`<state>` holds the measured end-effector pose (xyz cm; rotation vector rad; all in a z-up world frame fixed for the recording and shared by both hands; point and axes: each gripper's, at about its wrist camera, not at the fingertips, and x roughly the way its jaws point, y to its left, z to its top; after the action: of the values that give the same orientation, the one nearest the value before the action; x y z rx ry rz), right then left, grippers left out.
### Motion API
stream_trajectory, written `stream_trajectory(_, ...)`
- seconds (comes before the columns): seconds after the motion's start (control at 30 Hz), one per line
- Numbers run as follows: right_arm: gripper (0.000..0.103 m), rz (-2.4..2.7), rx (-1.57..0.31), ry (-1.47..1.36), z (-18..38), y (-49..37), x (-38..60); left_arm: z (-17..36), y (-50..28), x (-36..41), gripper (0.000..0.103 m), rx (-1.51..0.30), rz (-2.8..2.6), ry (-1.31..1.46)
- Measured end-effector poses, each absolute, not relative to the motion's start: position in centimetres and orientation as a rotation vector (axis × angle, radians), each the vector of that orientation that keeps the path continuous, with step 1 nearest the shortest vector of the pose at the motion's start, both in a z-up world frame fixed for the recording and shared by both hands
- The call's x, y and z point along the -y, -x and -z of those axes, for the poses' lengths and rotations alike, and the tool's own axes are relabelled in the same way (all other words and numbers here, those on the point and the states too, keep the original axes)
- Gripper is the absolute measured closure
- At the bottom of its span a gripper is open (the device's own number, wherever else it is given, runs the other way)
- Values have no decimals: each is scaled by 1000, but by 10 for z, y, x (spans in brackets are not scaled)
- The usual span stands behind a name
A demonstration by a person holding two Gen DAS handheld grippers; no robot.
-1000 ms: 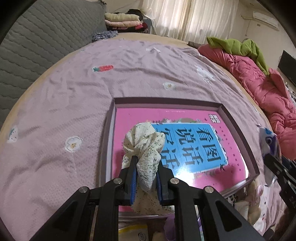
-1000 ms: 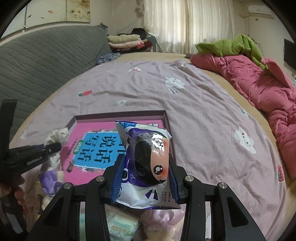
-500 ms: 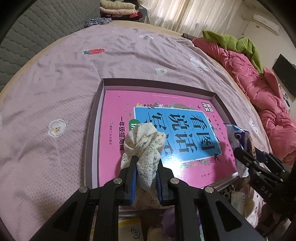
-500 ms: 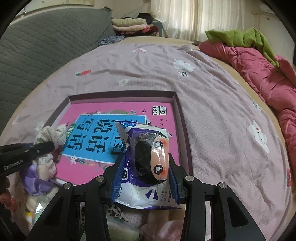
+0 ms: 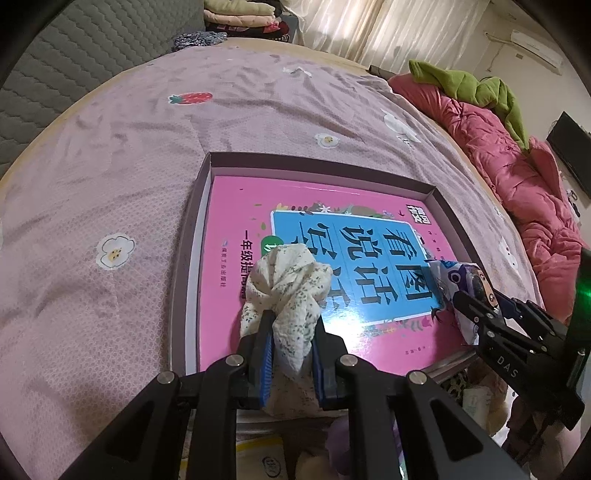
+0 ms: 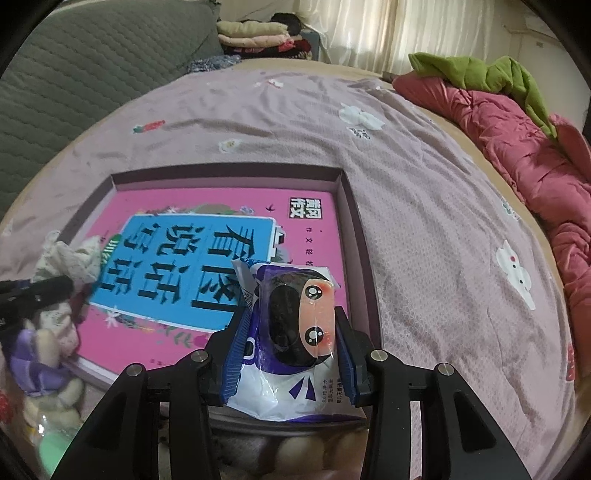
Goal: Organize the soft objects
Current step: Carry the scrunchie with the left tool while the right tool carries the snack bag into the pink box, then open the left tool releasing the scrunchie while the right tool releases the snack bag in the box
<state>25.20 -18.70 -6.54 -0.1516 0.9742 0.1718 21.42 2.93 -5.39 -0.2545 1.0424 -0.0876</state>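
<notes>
My left gripper is shut on a bunched floral cloth, held just above the near left part of a pink book that lies in a shallow purple box. My right gripper is shut on a soft plastic packet printed with a purple, black and peach cartoon face, held over the book's near right corner. The packet and the right gripper show at the right of the left wrist view. The cloth appears at the left of the right wrist view.
The box sits on a mauve bedsheet with flower and strawberry prints. A pink quilt with a green garment lies at the right. Folded clothes are stacked at the back. Plush toys and packets crowd the near edge.
Both grippers have sunk toward the box with their loads still held. The right gripper with the packet has come closer to the left one.
</notes>
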Motion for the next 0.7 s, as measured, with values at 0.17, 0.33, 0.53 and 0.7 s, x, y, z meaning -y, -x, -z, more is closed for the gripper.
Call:
stream_trajectory(0.17,57,-170,-980,144,67,-252,189,57,-217,-30,85,-1050,81,254)
stream_trajectory(0.33,51,-166,-968,118,63,-249,194,59,-217,-31,81,-1053,82,269)
stream_trajectory(0.53,39,-170,-925,84,48,-235,200,58,-216,-33,60,-1050,85,268)
stream_trajectory(0.7,37,-161,-887,53,34,-223,206,54,-213,-33,52,-1037,94,271)
